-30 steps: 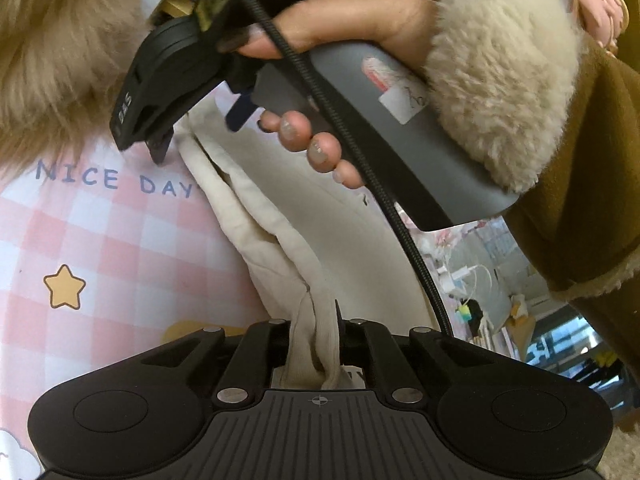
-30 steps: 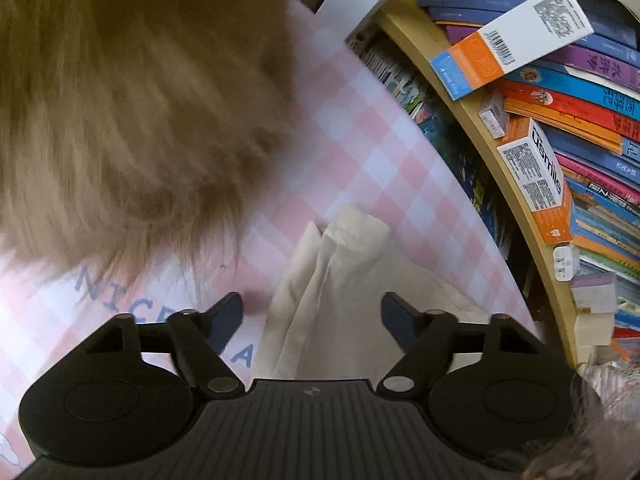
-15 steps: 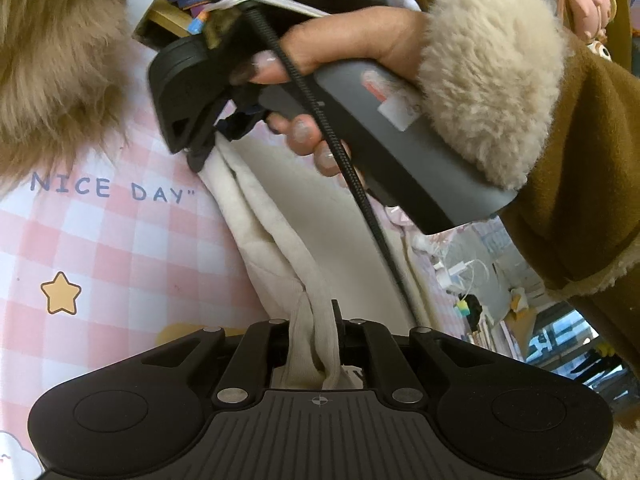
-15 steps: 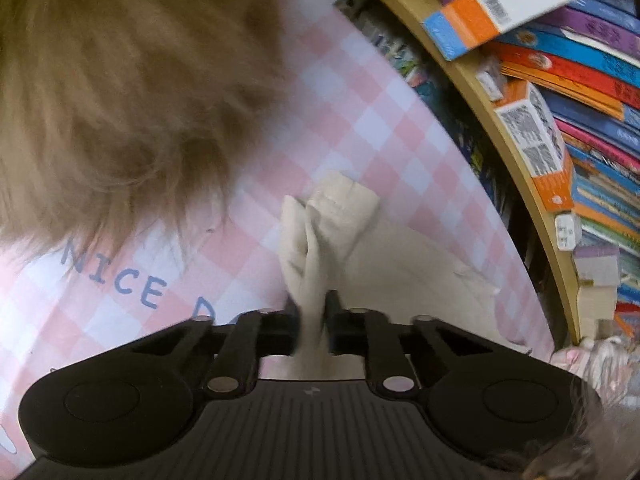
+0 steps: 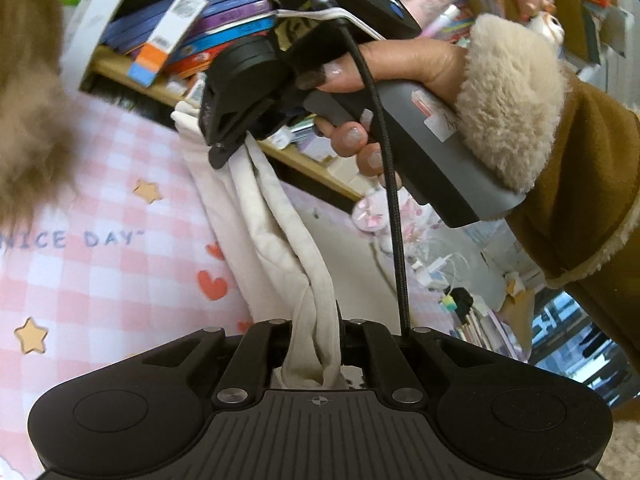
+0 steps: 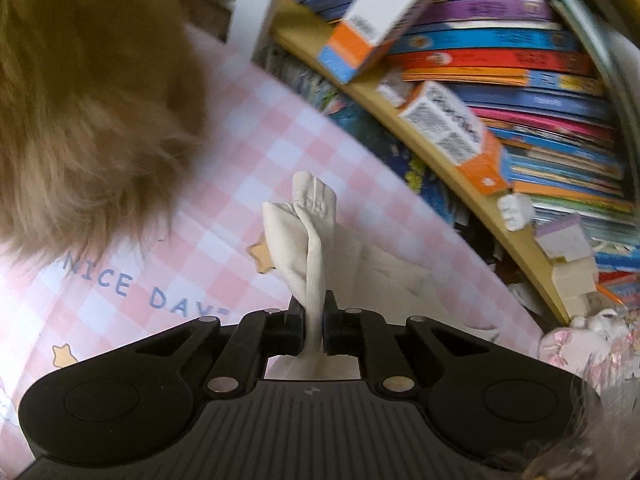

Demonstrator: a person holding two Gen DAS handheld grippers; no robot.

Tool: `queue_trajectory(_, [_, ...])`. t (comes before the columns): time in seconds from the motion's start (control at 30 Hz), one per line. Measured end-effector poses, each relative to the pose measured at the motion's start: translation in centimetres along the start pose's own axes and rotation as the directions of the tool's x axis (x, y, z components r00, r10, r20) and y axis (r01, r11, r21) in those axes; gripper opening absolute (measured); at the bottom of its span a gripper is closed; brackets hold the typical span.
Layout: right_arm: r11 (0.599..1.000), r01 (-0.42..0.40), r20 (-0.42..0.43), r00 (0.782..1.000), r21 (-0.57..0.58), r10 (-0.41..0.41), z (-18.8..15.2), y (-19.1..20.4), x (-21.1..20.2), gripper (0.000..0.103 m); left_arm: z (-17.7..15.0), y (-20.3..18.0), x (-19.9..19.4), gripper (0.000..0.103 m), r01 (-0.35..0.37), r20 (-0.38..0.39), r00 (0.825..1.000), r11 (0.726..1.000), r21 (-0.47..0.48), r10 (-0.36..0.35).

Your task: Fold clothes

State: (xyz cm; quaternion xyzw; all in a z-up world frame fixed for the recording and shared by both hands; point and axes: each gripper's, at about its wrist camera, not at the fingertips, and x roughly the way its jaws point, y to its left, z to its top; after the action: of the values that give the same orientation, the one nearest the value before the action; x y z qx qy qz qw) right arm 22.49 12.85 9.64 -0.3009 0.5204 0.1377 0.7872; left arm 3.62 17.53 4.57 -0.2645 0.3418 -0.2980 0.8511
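since a second ago: my right gripper (image 6: pixel 314 322), which stood wide over the cloth, has clamped onto it and come up off the blanket; the shelf of books (image 6: pixel 512 92) now fills more of both views.
left gripper (image 5: pixel 316 344): jaws closed on one bunched end of the cream garment (image 5: pixel 280 216), as it was a second ago.
right gripper: jaws pinched tight on the other end, a seamed hem poking up past the fingertips in the right wrist view.
right hand (image 5: pixel 400 80): wrapped round the grey handle, fluffy cuff behind it.
garment: strung between my two grippers, twisted and ropy, hanging just over the pink checked blanket (image 5: pixel 100 280); its lower body trails on the blanket.
step in hand: lifting the piece to open it out before the fold, i judge.
doing it well: draw my hands apart level until the twist drops out, keep both pinches firm, and lay it flat only once the edge runs straight.
risk: the bunched grips may hide a doubled layer, so the fold could land crooked.
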Motion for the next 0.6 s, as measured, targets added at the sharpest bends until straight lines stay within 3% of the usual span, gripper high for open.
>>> queue_trajectory(0.37, [0.993,-0.02,0.053,0.998,0.112,0.014,-4.9,-7.8,-1.5,0.007,0.0,-4.9,3.0,0.006,-0.005,0.001,1.0,0.996,0.087,0.005])
queue_trajectory(0.6, [0.986,-0.087,0.107,0.992,0.143,0.072,-9.0,-13.0,-1.4,0.007,-1.5,-9.7,6.3,0.006,-0.064,-0.001,0.998,0.991,0.116,0.065])
